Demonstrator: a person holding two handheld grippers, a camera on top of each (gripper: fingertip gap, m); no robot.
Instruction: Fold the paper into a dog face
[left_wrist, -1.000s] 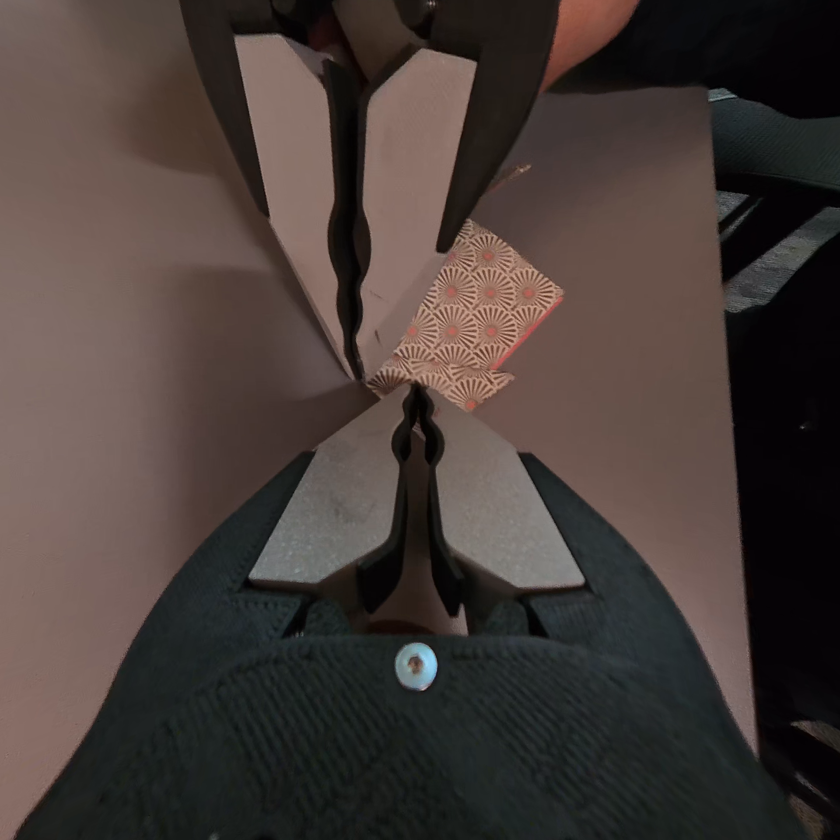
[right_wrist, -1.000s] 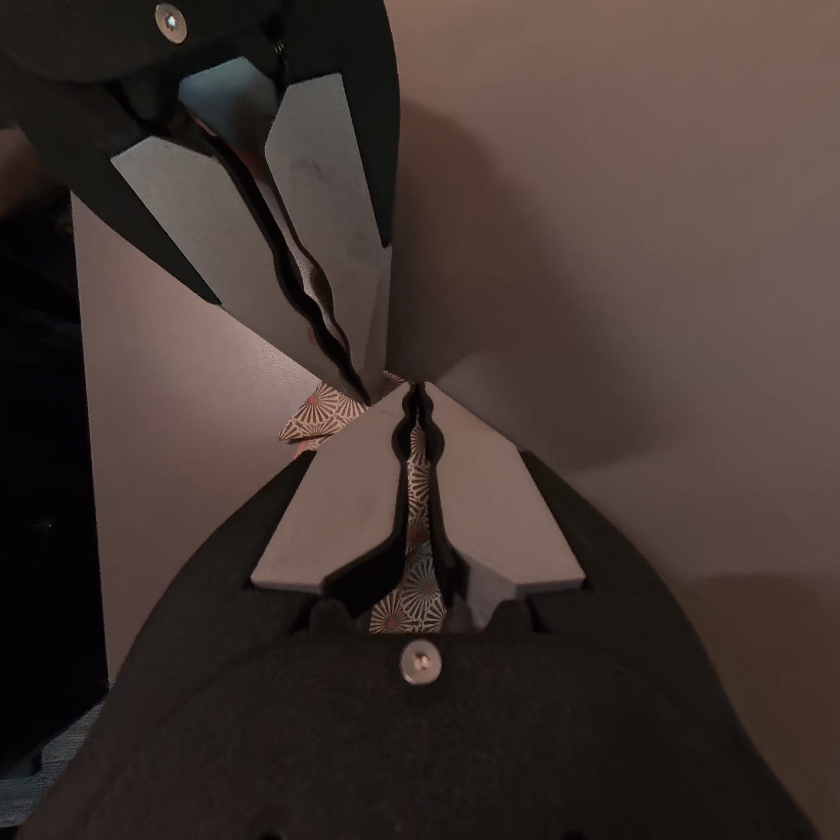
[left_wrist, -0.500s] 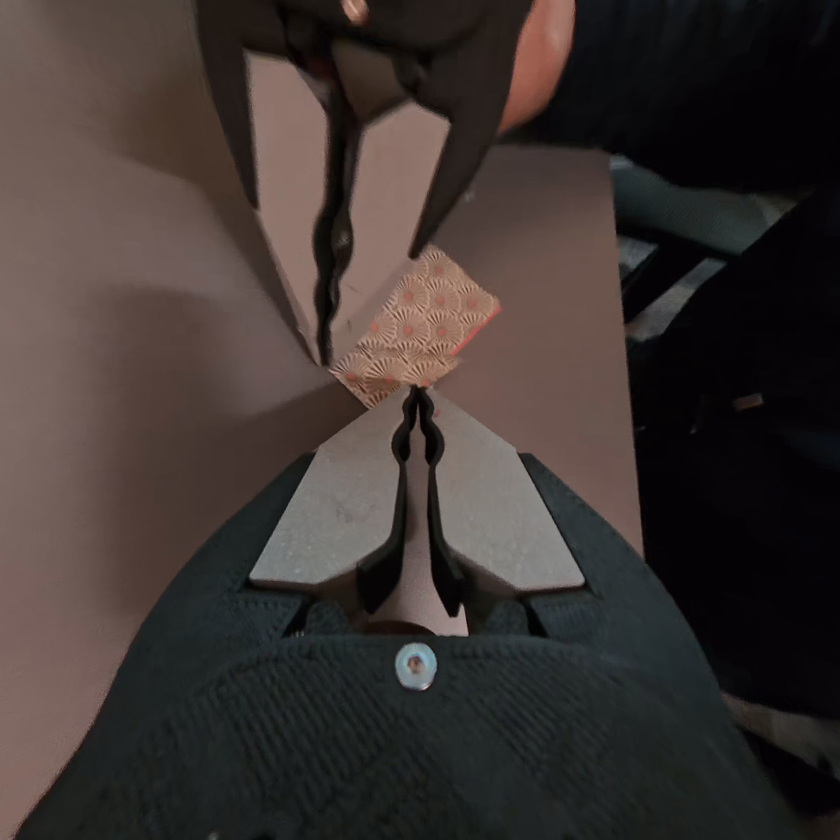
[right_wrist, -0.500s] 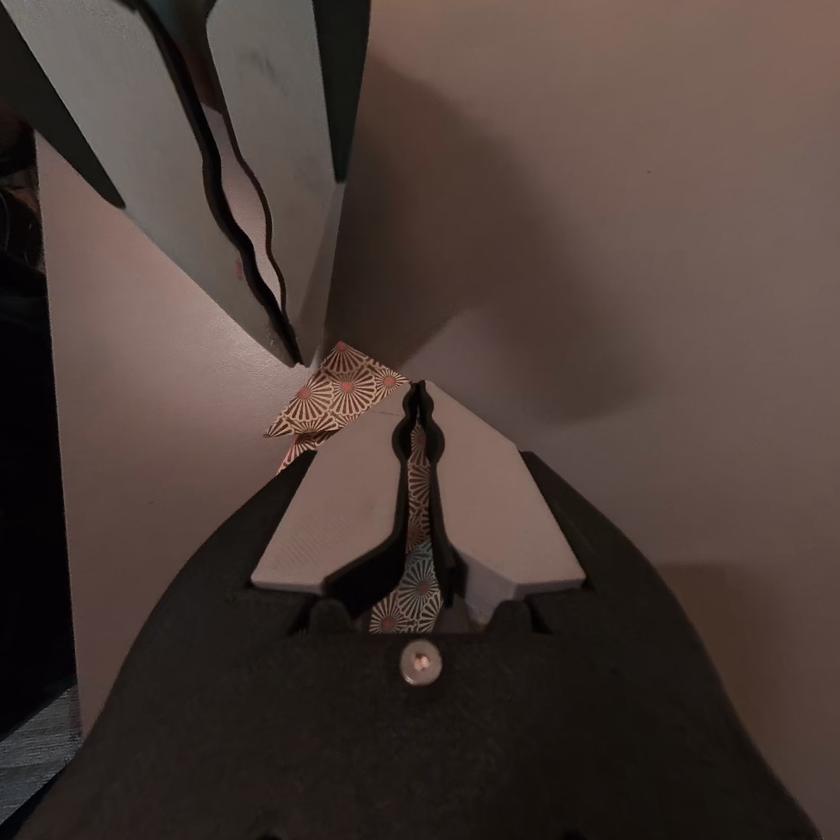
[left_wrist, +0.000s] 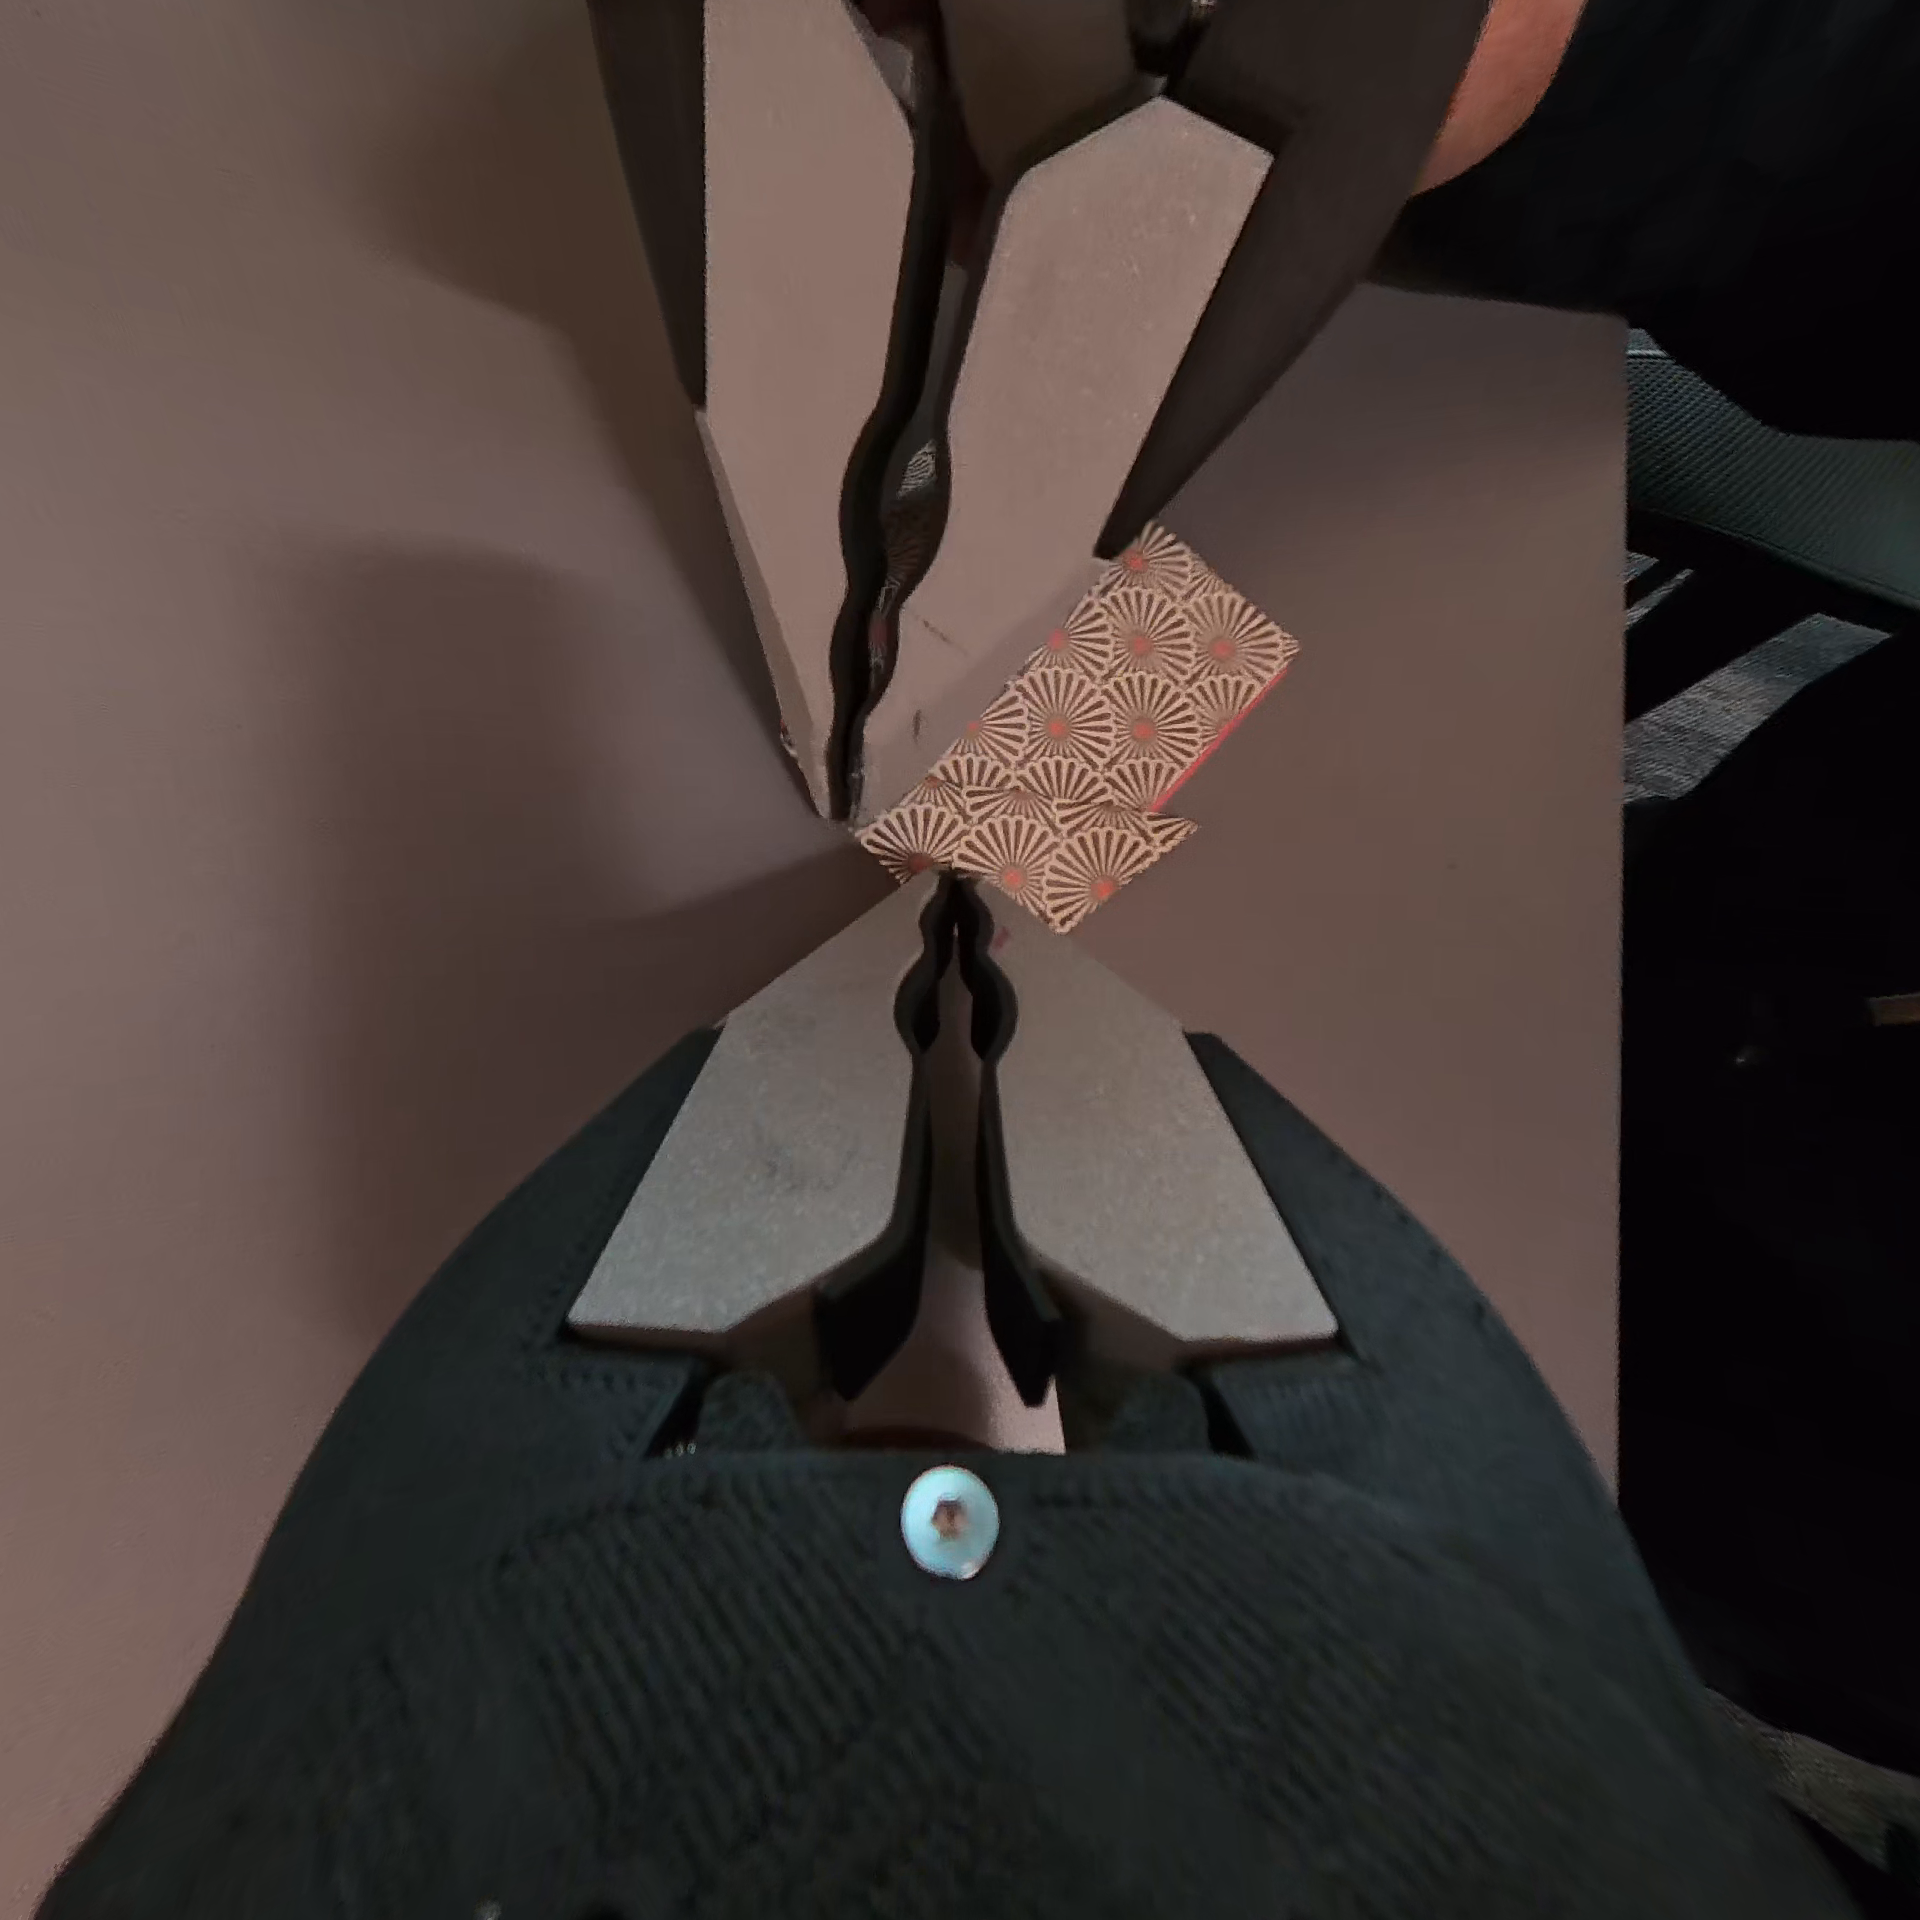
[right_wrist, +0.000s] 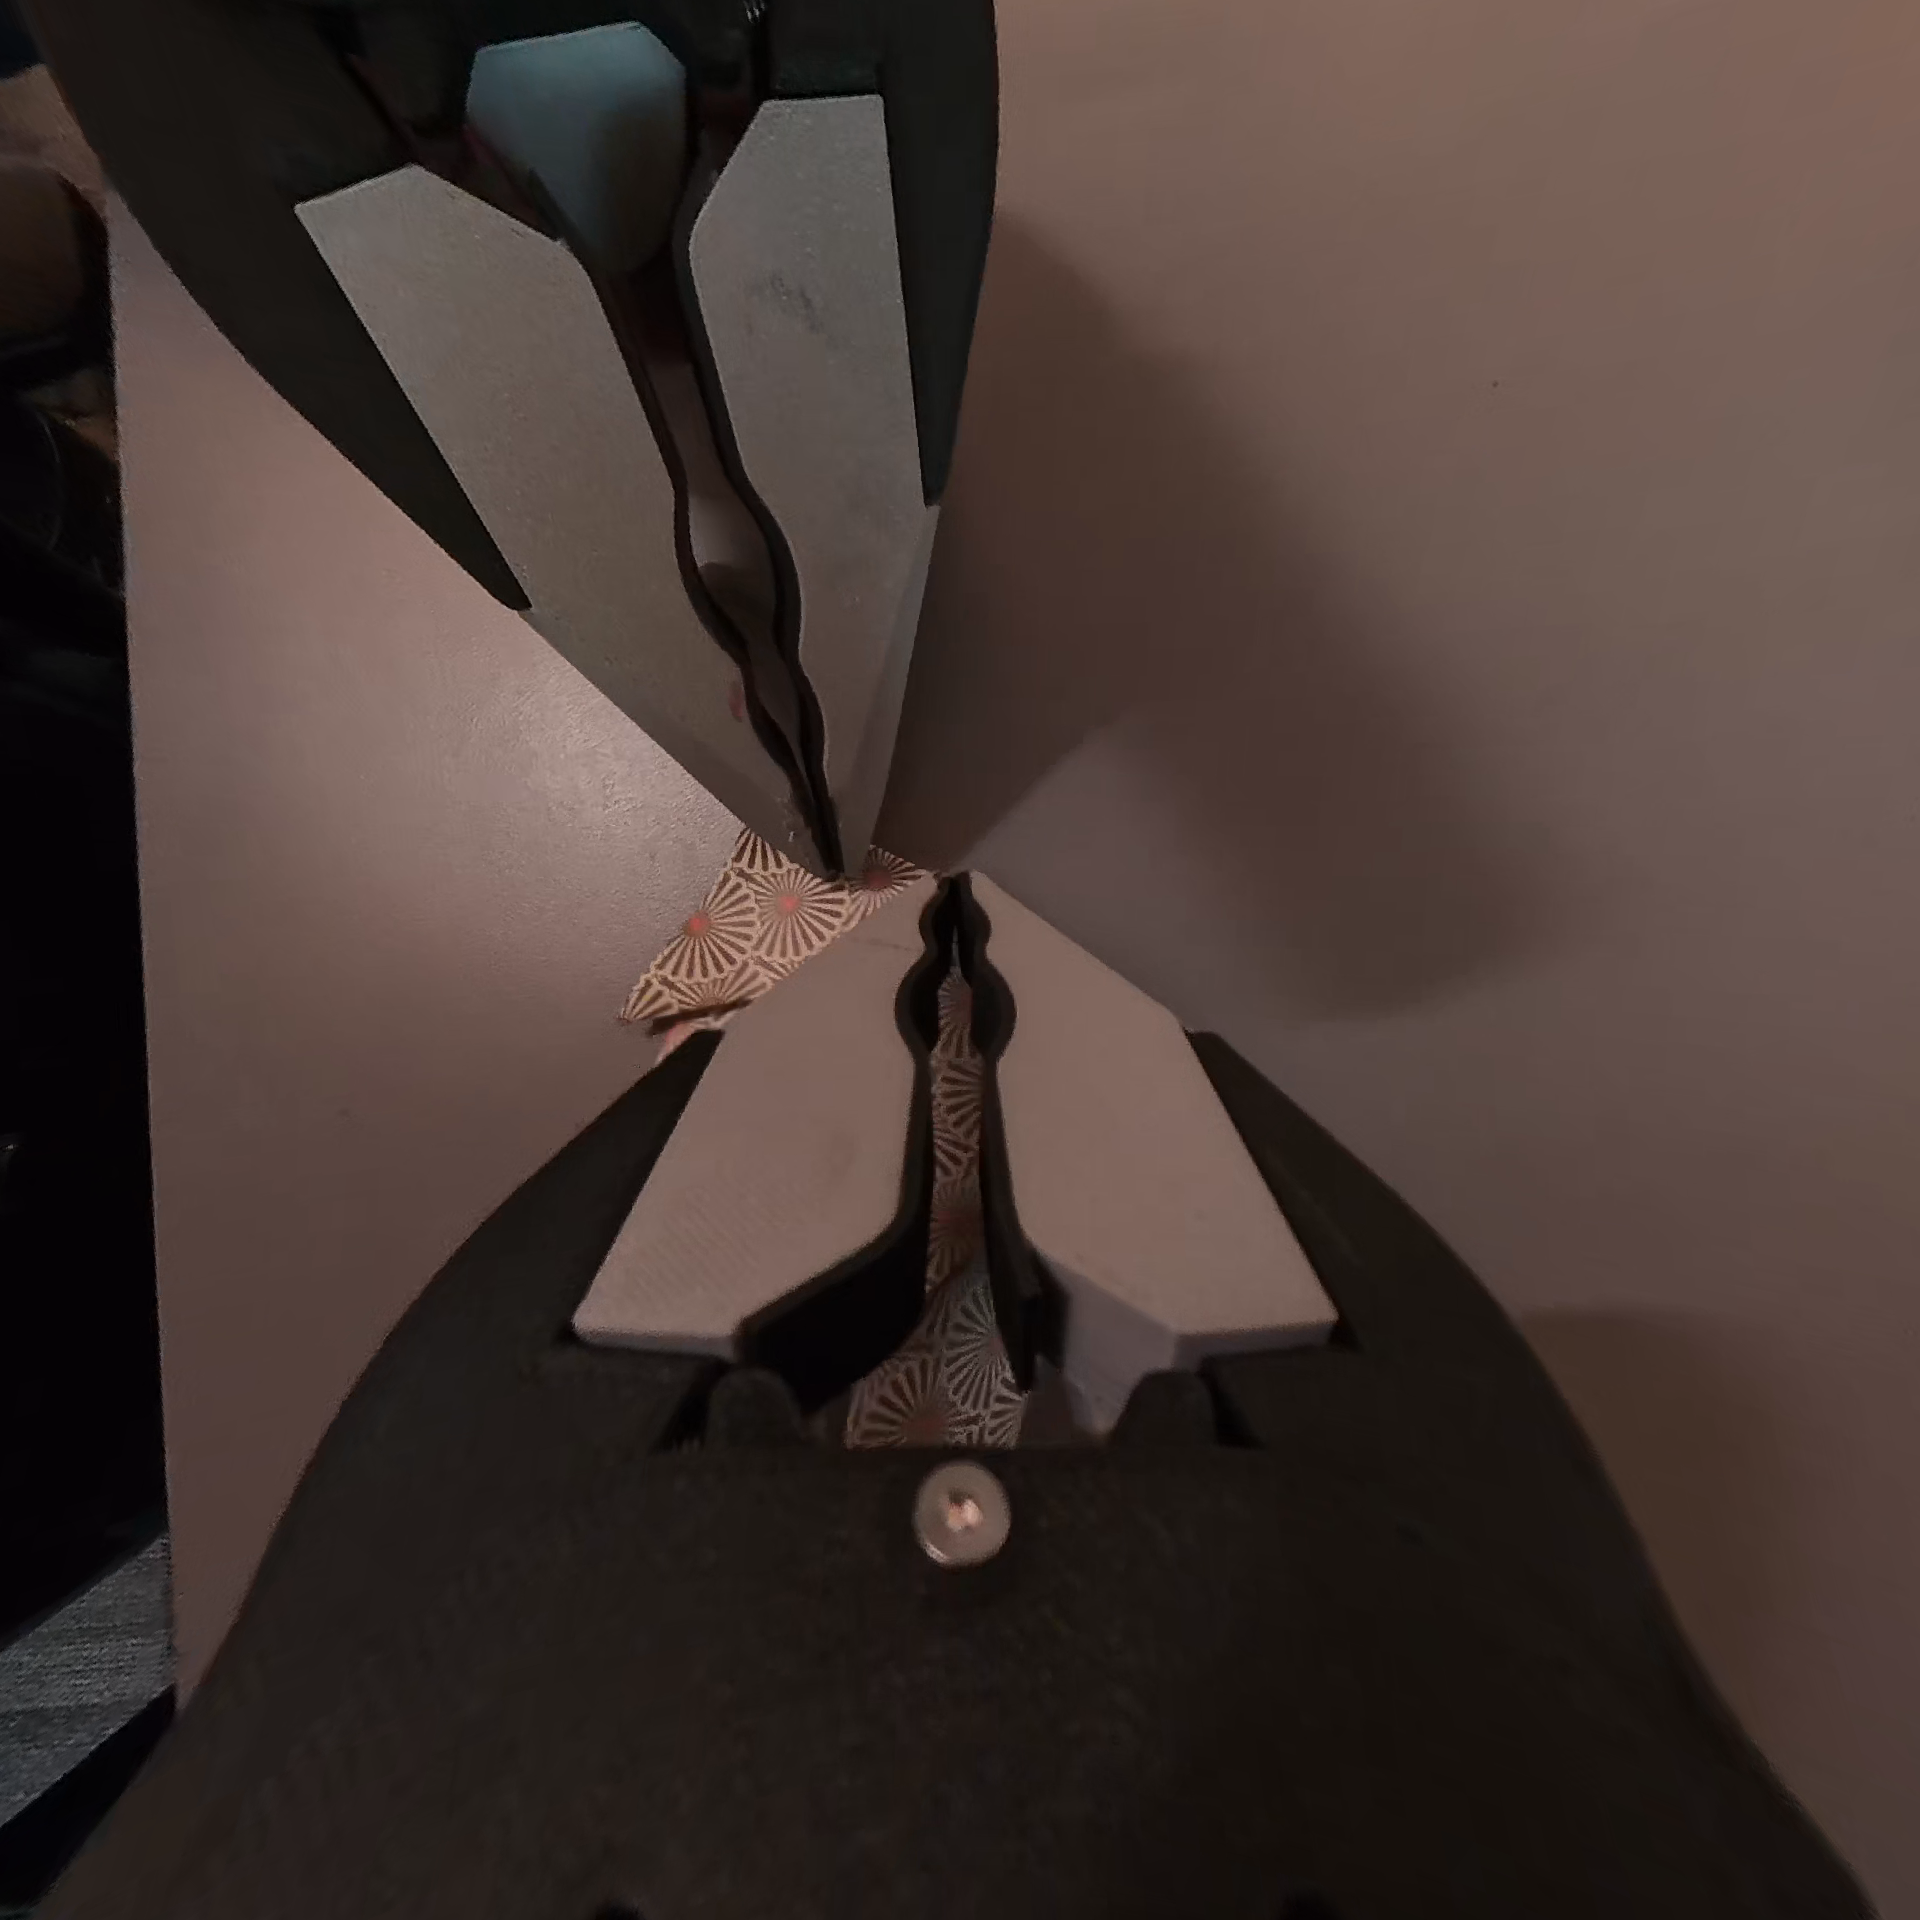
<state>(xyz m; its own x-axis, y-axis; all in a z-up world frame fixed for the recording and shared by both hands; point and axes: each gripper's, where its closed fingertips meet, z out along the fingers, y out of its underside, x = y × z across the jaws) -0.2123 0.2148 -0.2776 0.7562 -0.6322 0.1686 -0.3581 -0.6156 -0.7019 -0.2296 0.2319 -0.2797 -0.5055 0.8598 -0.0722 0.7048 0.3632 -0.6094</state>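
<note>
1. Table (left_wrist: 312, 416): plain pale top, bare but for the work; its far edge runs just beyond the paper in the left wrist view

2. Right gripper (left_wrist: 844, 805): enters from the top of the left wrist view, jaws drawn together, tips down at the paper's left corner. Patterned sheet shows between its fingers in its own view, so it appears clamped on the paper

3. Left gripper (left_wrist: 951, 888): jaws closed, tips at the paper's near edge; whether they pinch paper or merely press cannot be told

4. Paper (left_wrist: 1081, 748): small folded piece, fan-patterned, red underside showing along one edge, lying on the table between the two sets of tips

Handling note: judged a small corner fold in progress. Keep one gripper anchoring, move the other slowly, align edges before creasing; thin paper tears or slips if both pull apart
</note>
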